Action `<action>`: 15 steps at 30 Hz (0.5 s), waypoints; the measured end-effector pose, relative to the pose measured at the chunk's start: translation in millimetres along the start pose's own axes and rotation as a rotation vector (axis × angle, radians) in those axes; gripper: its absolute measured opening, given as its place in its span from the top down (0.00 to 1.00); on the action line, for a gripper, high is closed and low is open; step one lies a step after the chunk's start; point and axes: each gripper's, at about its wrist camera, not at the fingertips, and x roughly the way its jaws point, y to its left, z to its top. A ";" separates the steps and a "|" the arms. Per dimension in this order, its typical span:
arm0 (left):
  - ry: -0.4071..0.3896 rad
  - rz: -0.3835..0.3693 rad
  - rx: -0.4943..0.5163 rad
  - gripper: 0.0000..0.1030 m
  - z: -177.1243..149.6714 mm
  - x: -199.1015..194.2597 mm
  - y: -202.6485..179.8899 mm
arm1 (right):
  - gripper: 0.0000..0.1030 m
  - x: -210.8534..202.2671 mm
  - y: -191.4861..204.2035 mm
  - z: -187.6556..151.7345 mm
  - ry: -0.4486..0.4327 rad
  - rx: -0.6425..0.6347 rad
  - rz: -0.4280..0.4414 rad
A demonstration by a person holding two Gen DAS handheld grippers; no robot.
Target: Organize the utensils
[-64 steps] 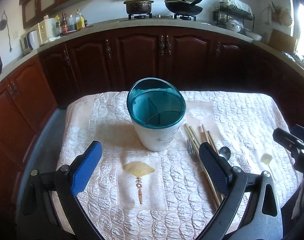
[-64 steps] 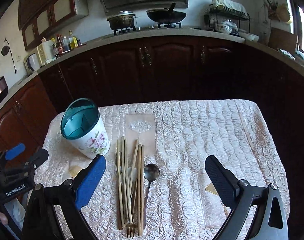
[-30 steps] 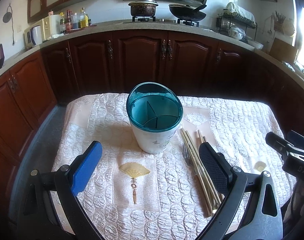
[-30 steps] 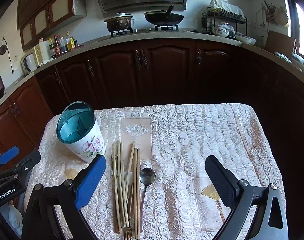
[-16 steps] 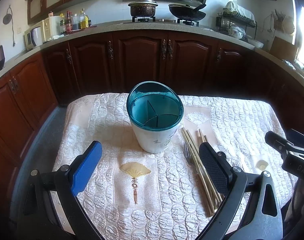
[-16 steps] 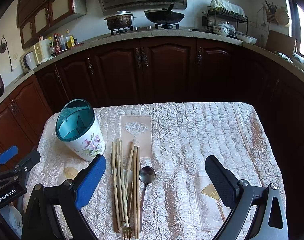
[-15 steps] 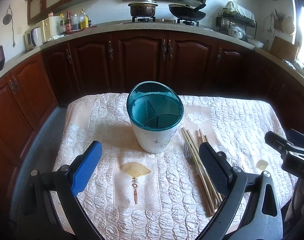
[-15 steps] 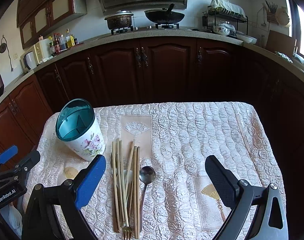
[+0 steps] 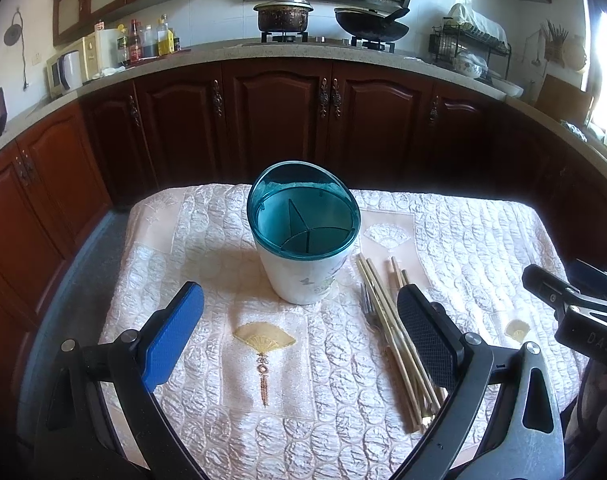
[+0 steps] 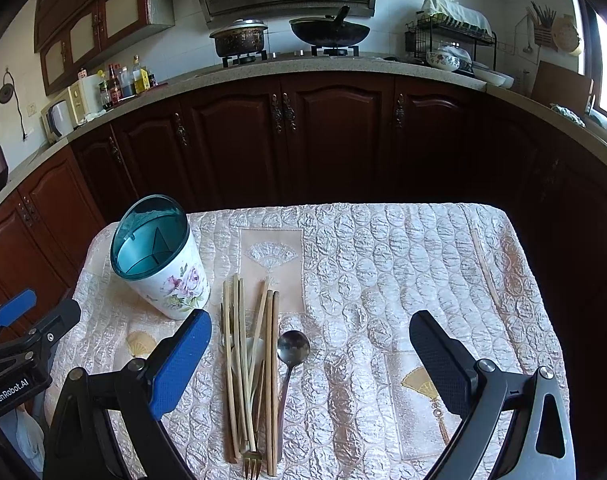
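Nothing is picked up yet; the job looks to be at its very start. Left gripper [image 9: 299, 332] and right gripper [image 10: 309, 354] both hover over the quilted bench [image 10: 403, 264], fingers spread wide and empty.

The utensil holder [image 10: 159, 258], teal-rimmed with inner dividers, stands upright on the bench's left part, empty inside. Just right of it lies the bundle: chopsticks [image 10: 251, 360], a fork [image 10: 252, 462] and a spoon [image 10: 291, 350], side by side, some overlapping.

Long axes run near-to-far across the bench. Fork tines point toward the near edge; the spoon bowl points toward the far edge.

Likely next: the right gripper lowers over one piece, fingers straddling its shaft crosswise, and closes. Separating one chopstick from the overlapping bundle may be fiddly.
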 end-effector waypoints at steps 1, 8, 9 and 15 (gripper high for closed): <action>0.002 0.000 0.002 0.05 -0.1 0.3 -0.1 | 0.03 0.0 0.1 0.0 0.000 0.001 0.001; 0.009 -0.003 -0.008 0.05 -1.0 2.5 -0.2 | 0.03 3.3 -1.5 -1.9 0.015 0.009 0.008; 0.010 -0.003 -0.009 0.05 -1.4 2.6 0.0 | 0.03 3.5 -1.3 -2.2 0.016 0.008 0.009; 0.017 -0.006 -0.015 0.05 -2.5 5.0 0.3 | 0.03 4.1 -0.1 -2.4 0.019 0.002 0.007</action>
